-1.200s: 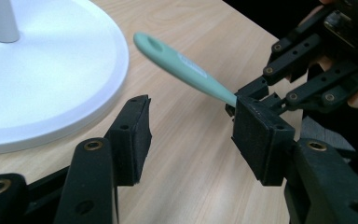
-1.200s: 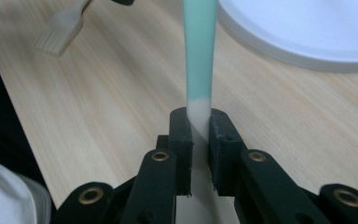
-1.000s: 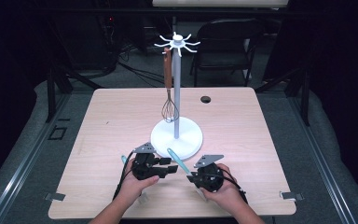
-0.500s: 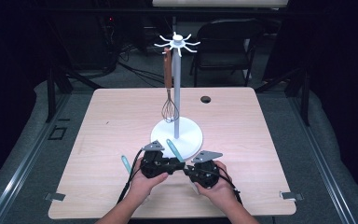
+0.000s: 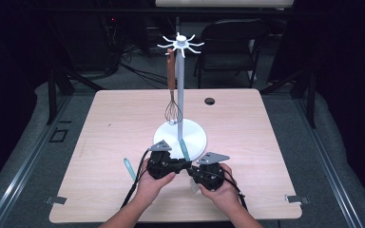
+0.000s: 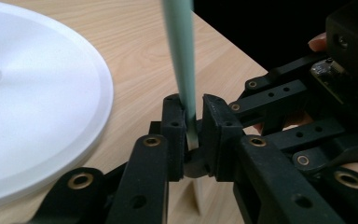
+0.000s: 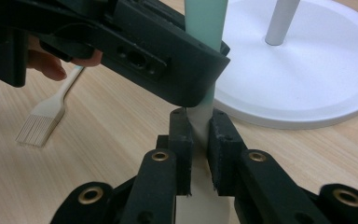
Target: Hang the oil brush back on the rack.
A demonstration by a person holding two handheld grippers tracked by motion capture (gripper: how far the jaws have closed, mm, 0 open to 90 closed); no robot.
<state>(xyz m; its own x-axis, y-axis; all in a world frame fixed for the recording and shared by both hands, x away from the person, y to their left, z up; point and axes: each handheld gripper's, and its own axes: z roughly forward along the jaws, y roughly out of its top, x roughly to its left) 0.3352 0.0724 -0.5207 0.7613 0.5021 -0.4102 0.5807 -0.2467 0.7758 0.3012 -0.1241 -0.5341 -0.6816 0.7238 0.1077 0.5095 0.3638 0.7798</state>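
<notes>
A teal-handled utensil [image 5: 184, 149] stands tilted between my two grippers at the table's near middle, its handle over the rim of the white stand's base [image 5: 195, 135]. My left gripper [image 5: 180, 166] is shut on it. In the left gripper view the jaws [image 6: 192, 107] pinch the thin part below the teal handle [image 6: 182, 56]. My right gripper [image 5: 192, 175] is shut on the pale lower part. In the right gripper view its jaws [image 7: 198, 116] clamp just under the left gripper's body [image 7: 135, 51]. A wooden-handled whisk [image 5: 172, 111] hangs from the stand.
A teal-handled brush [image 5: 129, 168] lies flat on the table left of my left hand; its bristles [image 7: 39, 126] show in the right gripper view. The stand's pole [image 5: 180, 85] rises just beyond the grippers. A small black hole cover [image 5: 209, 101] is at the far side.
Both hands have drawn together and shifted slightly right. The teal utensil's handle has swung from lying low between them to pointing up toward the stand base. The brush has stayed put.
</notes>
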